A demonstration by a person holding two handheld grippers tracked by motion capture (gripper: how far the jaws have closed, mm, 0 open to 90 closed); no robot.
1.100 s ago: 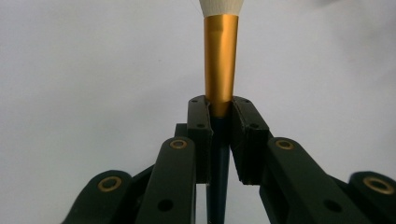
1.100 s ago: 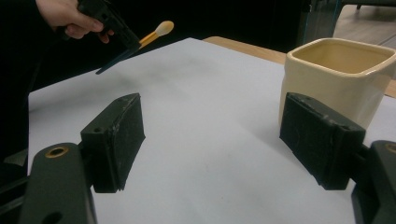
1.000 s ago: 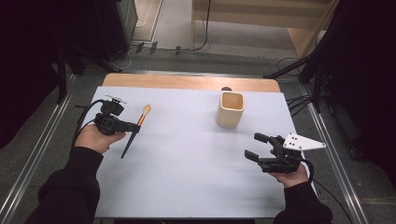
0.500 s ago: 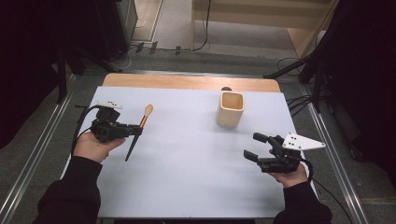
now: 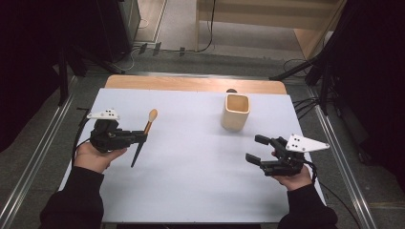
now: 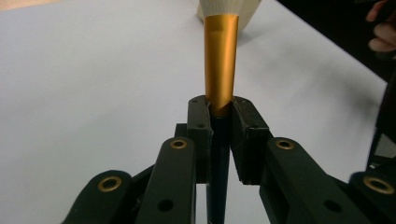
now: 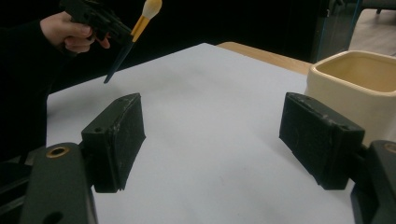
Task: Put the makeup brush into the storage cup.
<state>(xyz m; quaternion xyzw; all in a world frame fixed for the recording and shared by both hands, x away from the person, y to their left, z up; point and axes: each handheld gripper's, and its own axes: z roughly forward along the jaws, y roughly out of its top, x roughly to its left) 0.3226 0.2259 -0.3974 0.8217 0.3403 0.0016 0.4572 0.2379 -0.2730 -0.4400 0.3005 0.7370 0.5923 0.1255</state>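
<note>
The left gripper point(image 5: 138, 138) pinches a dark-handled makeup brush with gold ferrule and pale bristles point(image 5: 144, 133) above the white table point(image 5: 191, 181), at nine o'clock. The right gripper point(image 5: 255, 149), jaws spread and empty, rests at four o'clock. Its view shows the cream square ceramic cup point(image 7: 355, 88) close up. No writing is readable.

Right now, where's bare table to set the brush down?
Widest free patch: white sheet between the left claw, shut on the orange-ferruled makeup brush, and the open right claw. Also bare left of the cream square ceramic cup. Tightest between cup and right claw.
</note>
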